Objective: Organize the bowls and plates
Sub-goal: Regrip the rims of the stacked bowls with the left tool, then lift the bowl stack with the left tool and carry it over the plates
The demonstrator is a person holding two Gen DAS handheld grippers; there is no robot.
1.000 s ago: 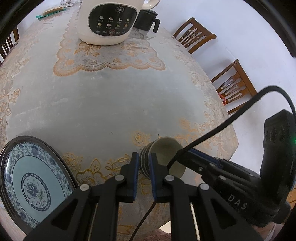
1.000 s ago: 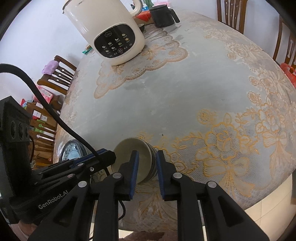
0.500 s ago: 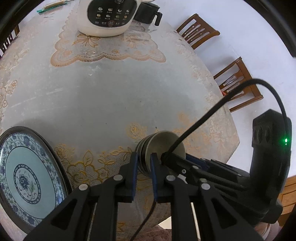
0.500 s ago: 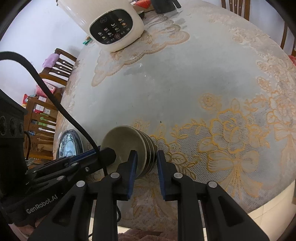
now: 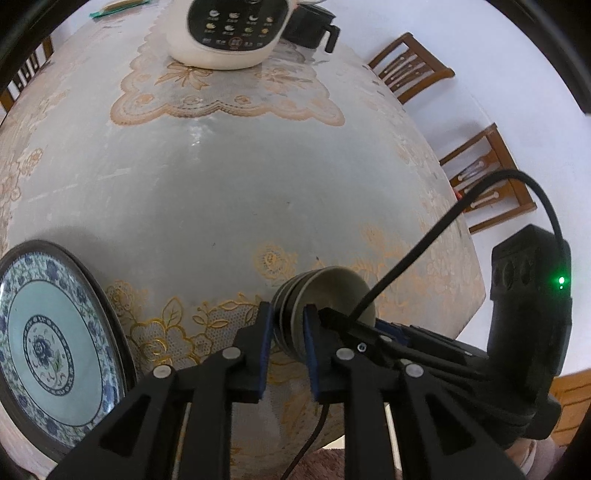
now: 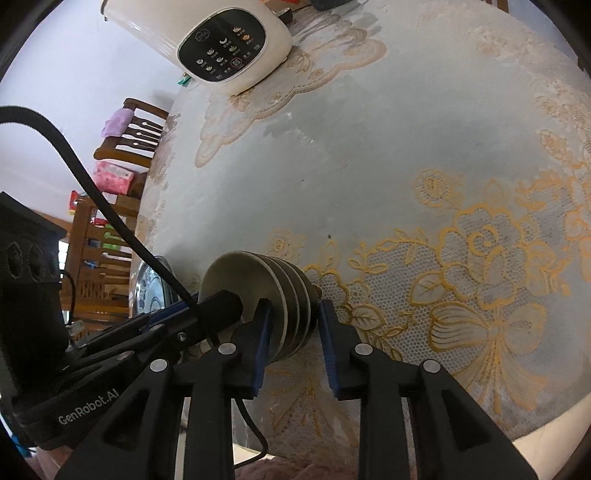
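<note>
1. Your left tongs (image 5: 287,325) and right tongs (image 6: 294,325) both grip the stack of bowls (image 6: 266,295) — tipped sideways above the table (image 5: 236,206) edge
2. Blue-patterned plate (image 5: 48,347) lies well left

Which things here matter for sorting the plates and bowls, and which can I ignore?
Part of the job:
- stack of bowls, pinched by left gripper and right gripper
- blue patterned plate

Just lying about:
- cream cooker
- black jug
- wooden chairs
- lace tablecloth
</note>
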